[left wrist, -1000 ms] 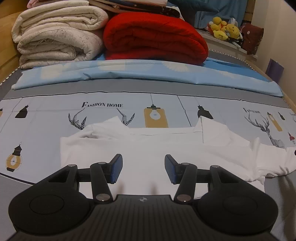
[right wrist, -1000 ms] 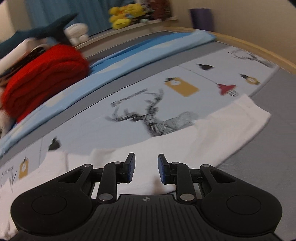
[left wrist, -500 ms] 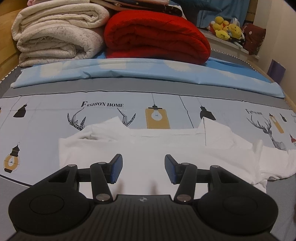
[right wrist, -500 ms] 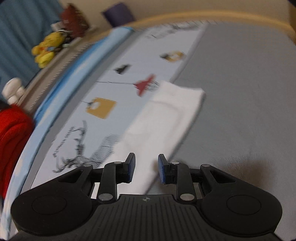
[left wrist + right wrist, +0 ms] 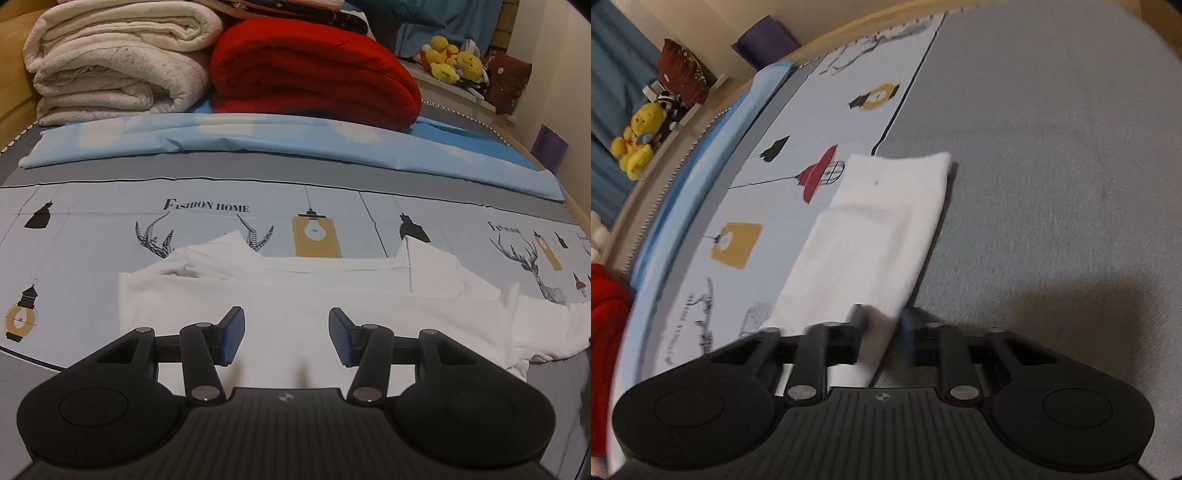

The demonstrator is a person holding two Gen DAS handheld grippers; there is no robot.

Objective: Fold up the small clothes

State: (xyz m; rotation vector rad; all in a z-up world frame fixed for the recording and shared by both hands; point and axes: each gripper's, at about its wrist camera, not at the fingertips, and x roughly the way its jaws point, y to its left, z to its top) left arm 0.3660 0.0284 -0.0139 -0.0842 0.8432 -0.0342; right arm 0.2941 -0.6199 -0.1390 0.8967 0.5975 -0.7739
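A white shirt (image 5: 295,295) lies spread flat on the patterned bed sheet (image 5: 92,229), its collar edge at the far side. My left gripper (image 5: 286,339) hovers over the shirt's middle, open, with nothing between its fingers. In the right wrist view a white sleeve (image 5: 879,229) stretches away across the sheet's border onto the grey cover (image 5: 1052,184). My right gripper (image 5: 884,332) is at the sleeve's near end. Its blurred jaws are closing on the cloth that lies between them.
Folded cream blankets (image 5: 118,62) and a red quilt (image 5: 314,70) are stacked at the far end behind a blue pillowcase (image 5: 258,136). Yellow plush toys (image 5: 454,62) sit on a ledge at the back right. The bed's wooden edge (image 5: 849,40) curves past the sleeve.
The right gripper swung and rolled from the shirt's body out to the sleeve, dropped closer, and its jaws began closing on the cloth. The left gripper stayed in place, open.
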